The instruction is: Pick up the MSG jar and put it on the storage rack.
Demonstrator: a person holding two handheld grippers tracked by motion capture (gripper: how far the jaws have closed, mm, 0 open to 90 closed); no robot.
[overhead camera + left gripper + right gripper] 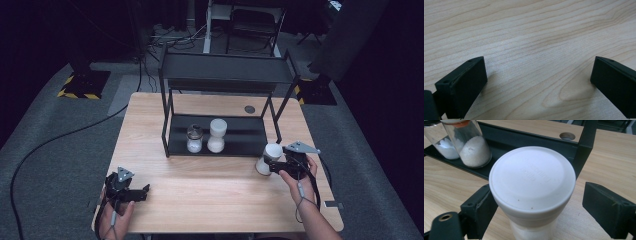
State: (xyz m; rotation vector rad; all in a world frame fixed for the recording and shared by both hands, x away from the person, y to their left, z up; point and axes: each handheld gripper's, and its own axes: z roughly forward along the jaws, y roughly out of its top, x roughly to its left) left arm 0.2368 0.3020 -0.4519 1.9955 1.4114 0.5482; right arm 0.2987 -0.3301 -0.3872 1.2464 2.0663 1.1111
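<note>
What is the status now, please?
Right gripper open around white-lidded jar, one pad not touching. Left gripper open, idle over table. Rack post close behind the jar.

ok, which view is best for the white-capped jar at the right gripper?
Right gripper view: the white-capped jar is close up between the open jaws, lid clear. High view shows it small, beside the shelf rack. Left gripper view shows tabletop.
</note>
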